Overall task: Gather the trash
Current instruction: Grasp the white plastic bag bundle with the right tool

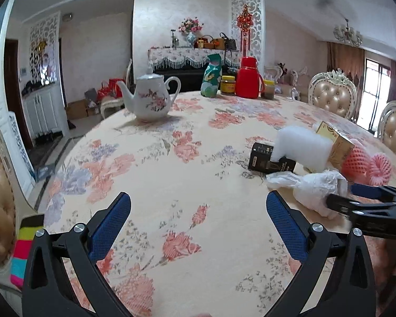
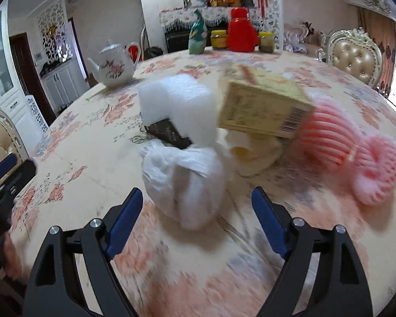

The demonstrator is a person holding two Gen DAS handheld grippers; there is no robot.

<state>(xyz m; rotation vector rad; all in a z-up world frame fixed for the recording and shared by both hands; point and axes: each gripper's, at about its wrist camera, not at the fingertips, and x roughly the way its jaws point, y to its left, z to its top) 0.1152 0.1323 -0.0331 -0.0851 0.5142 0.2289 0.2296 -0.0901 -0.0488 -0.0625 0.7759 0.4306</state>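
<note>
A heap of trash lies on the floral tablecloth (image 1: 171,158). It holds a knotted white plastic bag (image 2: 187,185), a white foam block (image 2: 177,100), a black box (image 2: 169,134), a tan carton (image 2: 264,105), crumpled cream paper (image 2: 253,155) and pink foam fruit nets (image 2: 351,158). My right gripper (image 2: 197,195) is open and points down at the white bag, whose near end sits between the fingertips without touching the pads. My left gripper (image 1: 198,200) is open over bare cloth, left of the heap (image 1: 311,155). In the left wrist view the right gripper (image 1: 348,195) reaches the white bag (image 1: 311,187).
A white flowered teapot (image 1: 150,97) stands at the far left of the table. At the back edge are a green bag (image 1: 211,76), a red thermos (image 1: 248,79) and two jars (image 1: 227,84). Padded chairs (image 1: 332,95) ring the table. A striped cloth (image 1: 26,253) lies on the near-left chair.
</note>
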